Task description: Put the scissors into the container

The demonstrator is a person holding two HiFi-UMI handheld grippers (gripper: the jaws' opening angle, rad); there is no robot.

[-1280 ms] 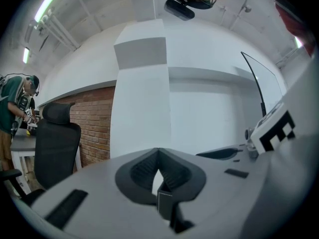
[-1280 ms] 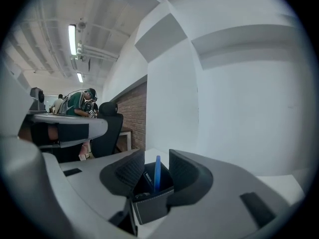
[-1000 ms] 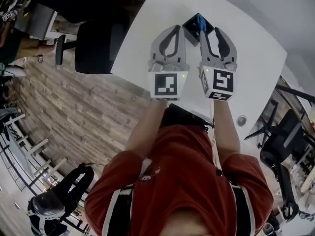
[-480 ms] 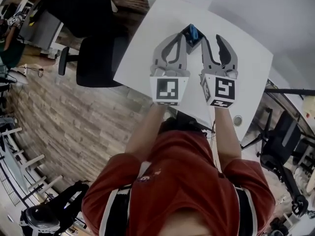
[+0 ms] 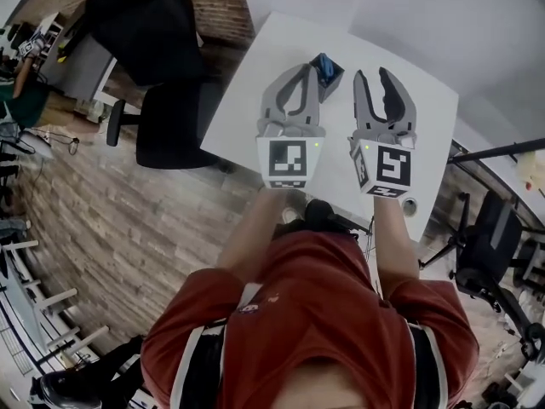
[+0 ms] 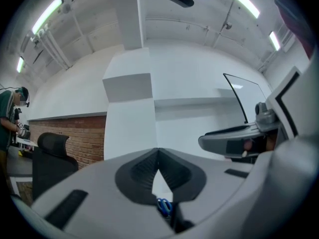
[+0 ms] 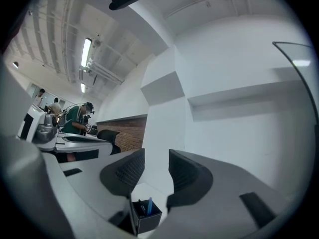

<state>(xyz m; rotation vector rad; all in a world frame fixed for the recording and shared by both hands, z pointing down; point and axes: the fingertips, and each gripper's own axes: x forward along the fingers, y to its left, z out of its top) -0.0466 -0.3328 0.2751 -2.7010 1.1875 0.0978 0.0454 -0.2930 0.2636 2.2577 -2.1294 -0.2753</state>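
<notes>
Scissors (image 6: 163,205) stand inside the container (image 7: 145,219), blue handle loops up and blades down out of sight, so the job looks done or very nearly so. The container is a small dark open-topped box near the far edge of the white table (image 5: 247,92). A second slim blue item seems to stand in it too, but it is too small to tell what it is.

The left gripper (image 5: 308,68) is held up just on the near side of the container, its jaws brought together tip to tip with nothing between them. The right gripper (image 5: 372,75) is held up to the right of the container and a little nearer the person. Its jaws are parted by a narrow gap and it holds nothing.

By my reckoning the scissors are light and stiff, with smooth hard plastic loops and thin metal blades. They would not bend in a grip, but they could slide or swing. If they need moving again, the best hold is probably across the loops that stick up above the container's rim, pinched squarely so they cannot pivot. The container itself looks light and may tip or slide if the scissors are pulled at a slant.
</notes>
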